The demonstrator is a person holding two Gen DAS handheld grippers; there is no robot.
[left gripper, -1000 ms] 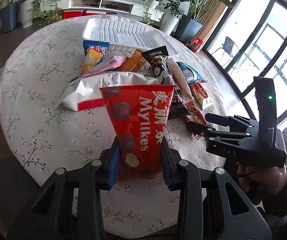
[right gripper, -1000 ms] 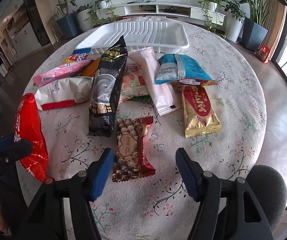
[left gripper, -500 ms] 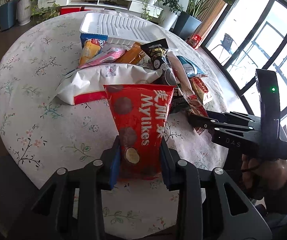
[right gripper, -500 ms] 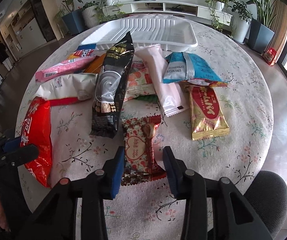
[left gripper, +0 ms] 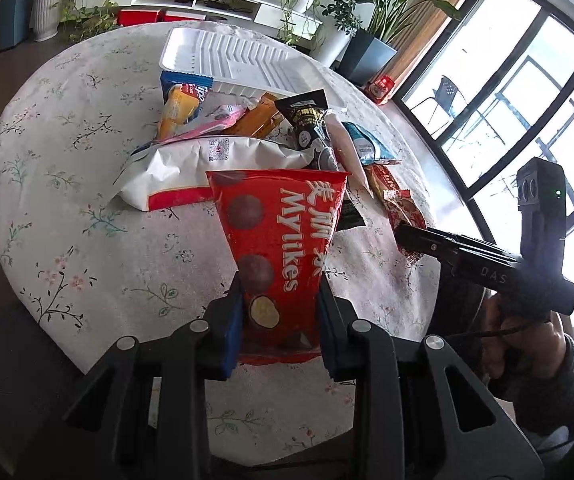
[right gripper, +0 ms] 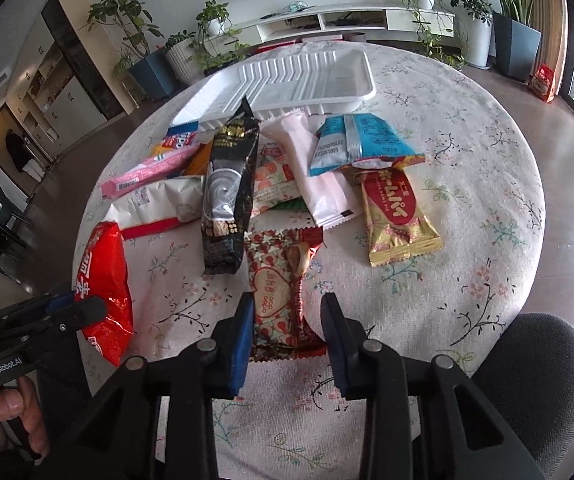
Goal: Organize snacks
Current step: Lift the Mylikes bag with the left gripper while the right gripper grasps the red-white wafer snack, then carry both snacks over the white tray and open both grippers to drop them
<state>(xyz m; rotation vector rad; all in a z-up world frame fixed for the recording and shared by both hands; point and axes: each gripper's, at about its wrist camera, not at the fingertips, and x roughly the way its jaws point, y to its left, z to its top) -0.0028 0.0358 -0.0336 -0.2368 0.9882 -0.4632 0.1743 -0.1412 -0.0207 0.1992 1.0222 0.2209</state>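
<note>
Two snack packets, one between each jaws

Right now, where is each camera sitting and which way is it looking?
Left wrist camera: sits on the left gripper, looking down at the table; its jaws hold the red Mylikes bag; the right gripper and its hand show at the right.
Right wrist camera: sits on the right gripper, facing the white tray; its jaws have just been closing around the heart-print snack.
Both show the tray, bag and snack pile.
</note>
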